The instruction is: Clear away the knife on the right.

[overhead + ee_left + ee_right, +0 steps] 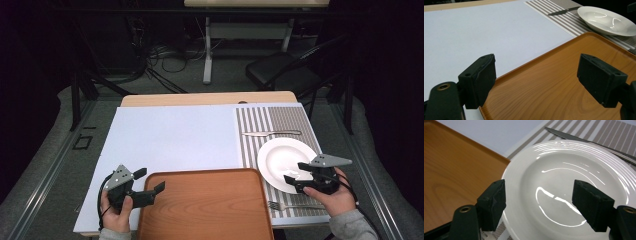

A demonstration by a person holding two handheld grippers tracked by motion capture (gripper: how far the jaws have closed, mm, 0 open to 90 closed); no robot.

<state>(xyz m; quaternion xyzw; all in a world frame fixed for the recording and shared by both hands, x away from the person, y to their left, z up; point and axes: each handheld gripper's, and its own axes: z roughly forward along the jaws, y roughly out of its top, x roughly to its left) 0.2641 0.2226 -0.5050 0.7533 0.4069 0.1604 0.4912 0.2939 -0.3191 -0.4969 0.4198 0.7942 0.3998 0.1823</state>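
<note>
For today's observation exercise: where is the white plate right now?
In the high view the white plate sits on the striped placemat at the table's right, between knife and fork, beside the wooden tray.

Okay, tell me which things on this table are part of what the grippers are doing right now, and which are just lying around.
In the job:
white plate, under the open right gripper
wooden tray, with the open left gripper at its corner

Lying about:
knife beyond the plate
fork on the near side
striped placemat
pale board
chair behind the table
</note>
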